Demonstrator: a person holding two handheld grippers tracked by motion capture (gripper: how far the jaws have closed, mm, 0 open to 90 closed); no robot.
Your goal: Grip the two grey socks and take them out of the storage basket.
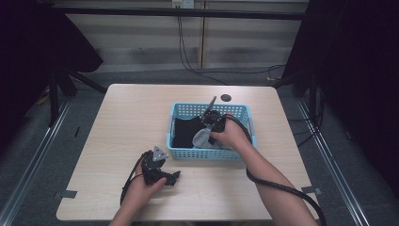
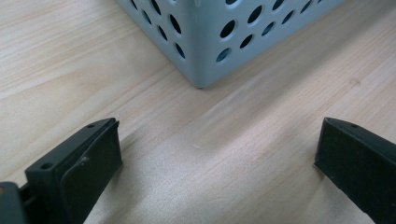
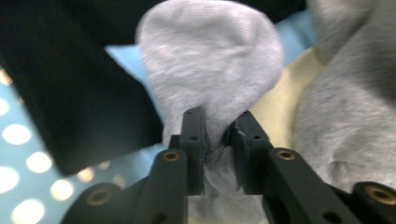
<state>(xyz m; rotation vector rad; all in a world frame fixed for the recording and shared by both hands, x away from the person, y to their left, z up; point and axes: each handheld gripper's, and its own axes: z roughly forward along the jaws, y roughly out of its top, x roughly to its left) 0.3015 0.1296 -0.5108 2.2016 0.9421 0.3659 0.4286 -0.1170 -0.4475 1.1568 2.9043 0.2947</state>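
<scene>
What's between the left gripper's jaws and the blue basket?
Only bare wooden table lies between the open left gripper and the basket corner, seen in the left gripper view.

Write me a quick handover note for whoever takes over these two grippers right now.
Right gripper: shut on a grey sock, pinched inside the blue basket.
Left gripper: open, holding nothing, resting on the table near the basket's corner.
In the basket: a black garment and more grey fabric beside the gripped sock.
Done: sock gripped.
Left: probably lift the sock out, then deal with the rest.
</scene>
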